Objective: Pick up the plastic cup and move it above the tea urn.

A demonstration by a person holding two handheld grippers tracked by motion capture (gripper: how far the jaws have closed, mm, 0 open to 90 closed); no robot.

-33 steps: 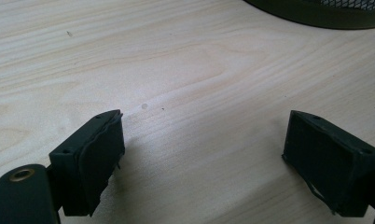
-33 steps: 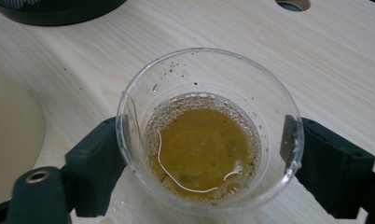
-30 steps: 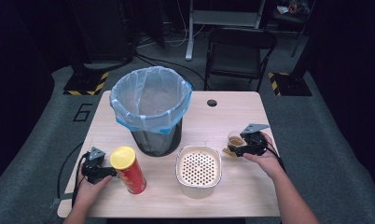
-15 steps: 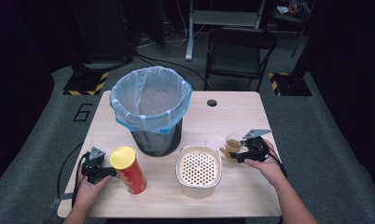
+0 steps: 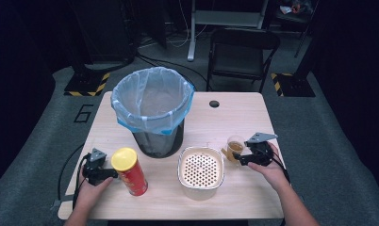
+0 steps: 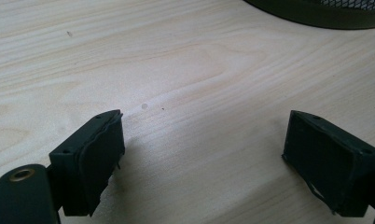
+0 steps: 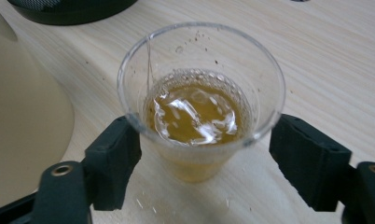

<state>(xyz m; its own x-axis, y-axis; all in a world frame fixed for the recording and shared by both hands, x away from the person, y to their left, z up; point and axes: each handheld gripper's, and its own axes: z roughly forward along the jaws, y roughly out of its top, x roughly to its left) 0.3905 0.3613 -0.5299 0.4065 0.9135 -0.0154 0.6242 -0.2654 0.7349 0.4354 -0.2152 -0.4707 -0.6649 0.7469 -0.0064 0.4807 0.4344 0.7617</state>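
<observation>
A dark room: grey carpet floor [image 5: 46, 122], black folding chair [image 5: 242, 52] behind the wooden table [image 5: 244, 113].

What I can't make out from here

From the right gripper view, the clear cup [image 7: 202, 100] sits between my right gripper [image 7: 205, 161] jaws; the left pad touches its wall, but I can't tell whether the right pad does. The beige strainer [image 7: 24, 116] is cut off by that picture's left edge. In the left gripper view, the bin's base [image 6: 316, 11] runs off the top. From the high view, the cup's contents are too small to read.
</observation>
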